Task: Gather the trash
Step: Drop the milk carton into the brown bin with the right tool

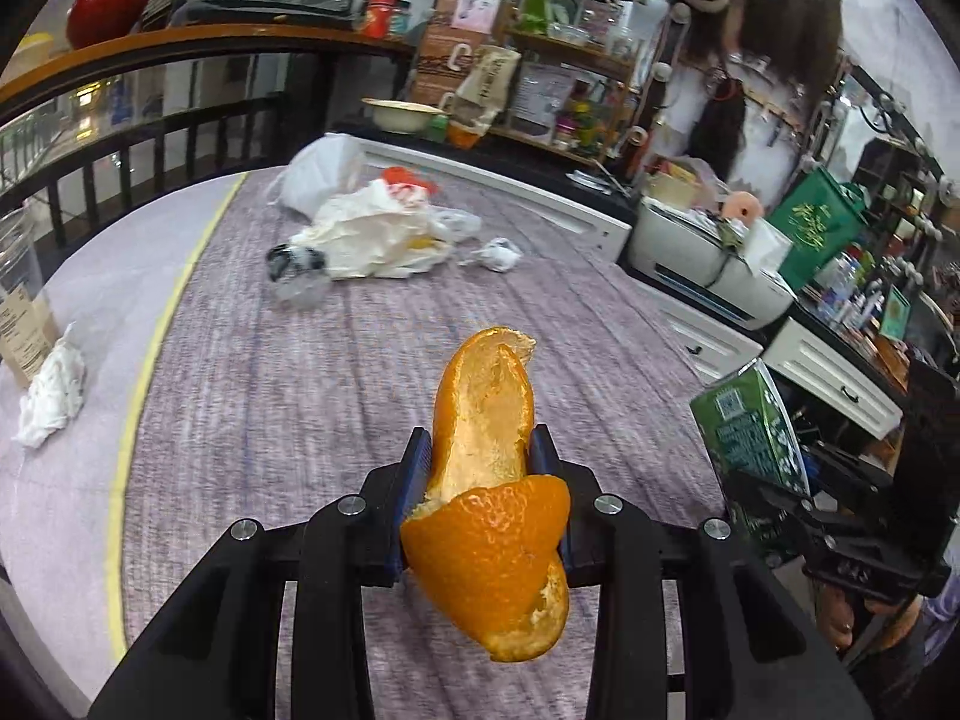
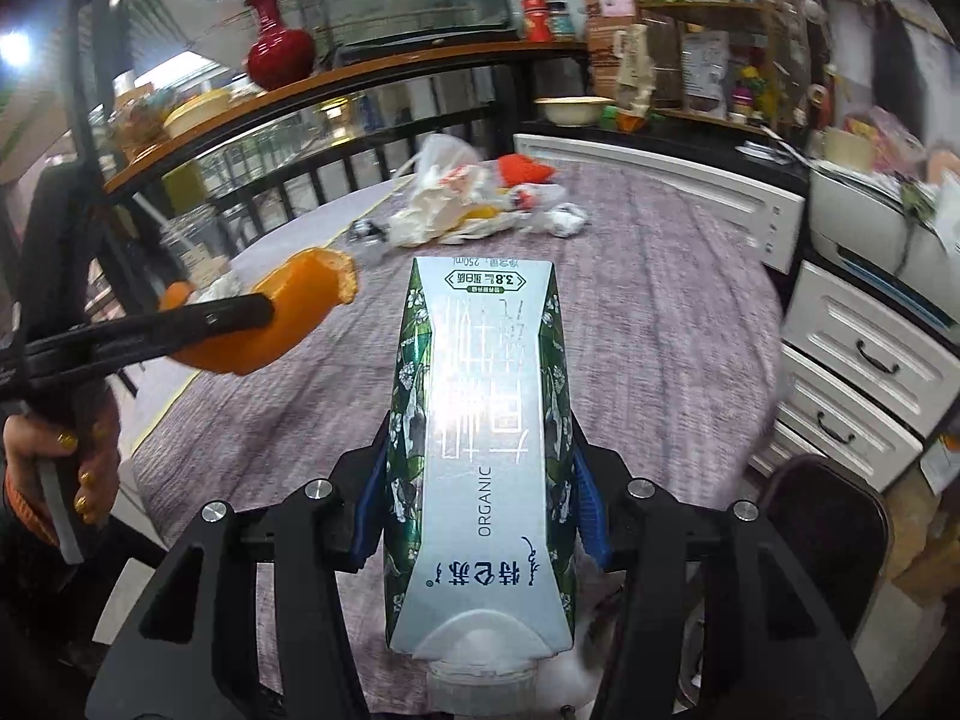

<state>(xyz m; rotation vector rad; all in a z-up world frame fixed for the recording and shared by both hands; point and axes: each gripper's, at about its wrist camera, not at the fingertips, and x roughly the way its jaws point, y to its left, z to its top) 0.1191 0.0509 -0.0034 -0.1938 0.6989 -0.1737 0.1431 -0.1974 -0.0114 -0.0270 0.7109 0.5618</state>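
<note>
My left gripper (image 1: 480,450) has its blue pads clamped on an orange peel (image 1: 489,480), which sticks out past the fingertips. My right gripper (image 2: 480,480) squeezes a milk carton (image 2: 480,450) between its fingers. Beyond both sets of fingertips, on the purple tablecloth (image 1: 330,372), lies a heap of plastic bags (image 1: 372,228).

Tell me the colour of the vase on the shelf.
The vase is glossy red; the right wrist view shows it best.
</note>
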